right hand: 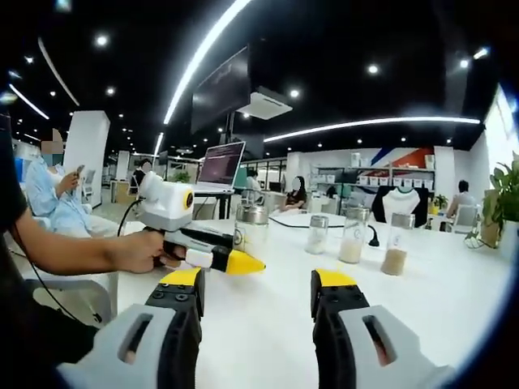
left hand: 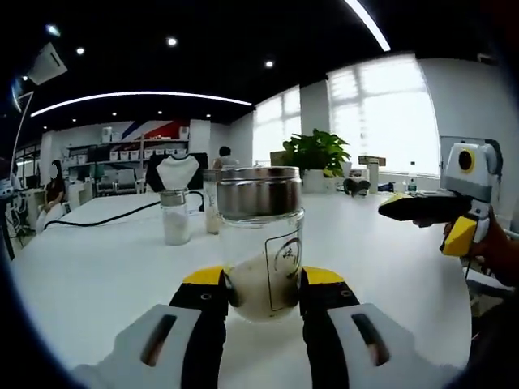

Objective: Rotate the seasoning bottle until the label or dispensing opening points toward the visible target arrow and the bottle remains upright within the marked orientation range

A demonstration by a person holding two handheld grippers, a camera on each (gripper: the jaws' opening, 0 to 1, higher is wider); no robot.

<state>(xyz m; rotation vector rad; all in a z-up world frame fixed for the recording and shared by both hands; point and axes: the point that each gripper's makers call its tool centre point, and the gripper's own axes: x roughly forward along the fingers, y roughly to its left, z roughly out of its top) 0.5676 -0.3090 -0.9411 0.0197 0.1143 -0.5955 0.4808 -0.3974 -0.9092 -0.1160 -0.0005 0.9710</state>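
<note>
Left hand-held gripper (left hand: 263, 293) is clamped on the bottle (left hand: 261, 243), jaws pressing its 2 sides low down. The bottle stands upright on the white tabletop (left hand: 97, 267), long axis vertical, metal cap on top, its label facing the camera, slightly right. Right hand-held gripper (right hand: 256, 293) hovers over the tabletop, jaws apart, nothing between them.

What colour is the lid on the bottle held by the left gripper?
Silver, brushed metal: the lid of the seasoning bottle, best seen in the left gripper view.
</note>
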